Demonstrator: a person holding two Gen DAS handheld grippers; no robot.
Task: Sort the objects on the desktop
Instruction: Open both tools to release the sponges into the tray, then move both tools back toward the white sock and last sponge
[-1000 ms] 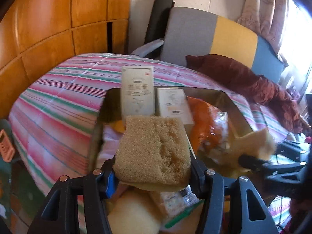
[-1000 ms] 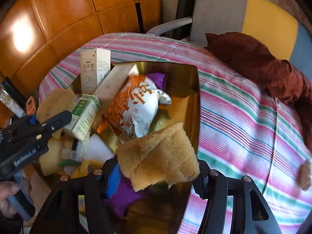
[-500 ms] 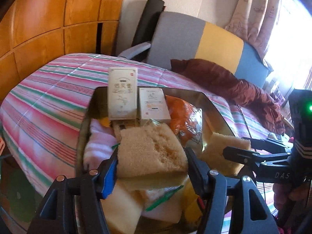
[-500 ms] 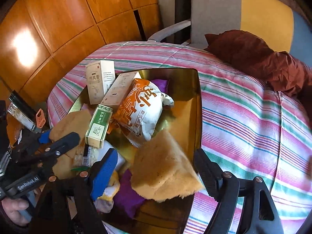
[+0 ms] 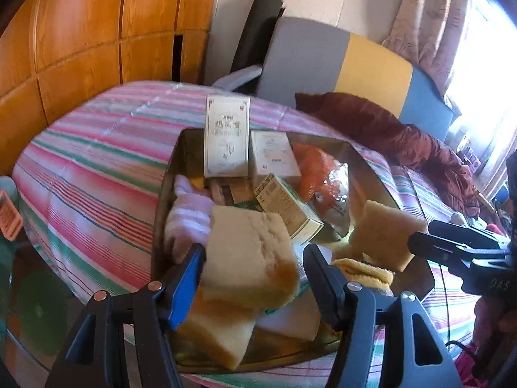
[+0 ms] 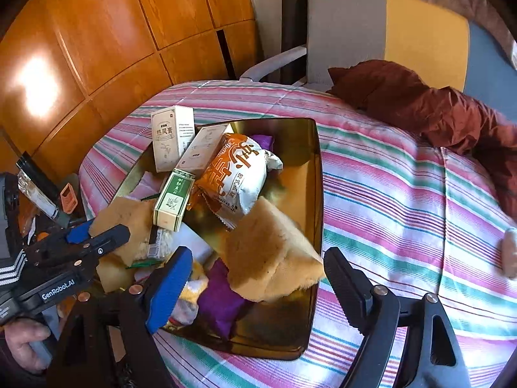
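A gold metal tray (image 6: pixel 318 174) on the striped cloth holds boxes, an orange snack bag (image 6: pixel 237 174), a green box (image 6: pixel 171 199) and soft items. My left gripper (image 5: pixel 255 263) is open over the tray's near end; a tan sponge (image 5: pixel 248 255) lies between its spread fingers on another sponge (image 5: pixel 216 329). My right gripper (image 6: pixel 258 271) is open wide; a second tan sponge (image 6: pixel 271 255) lies tilted in the tray by its right rim, also seen in the left wrist view (image 5: pixel 384 236). The left gripper also shows in the right wrist view (image 6: pixel 100 236).
A tall cream box (image 5: pixel 227 135) and a smaller one (image 5: pixel 274 158) stand at the tray's far end. A pink sock (image 5: pixel 190 216) and purple cloth (image 6: pixel 219 304) lie in the tray. A dark red cloth (image 6: pixel 429 106) and a chair (image 6: pixel 381 32) are beyond the table.
Both grippers opened and let their sponges go into the tray. Both pulled back slightly; the right sponge dropped and tipped against the tray's right rim.
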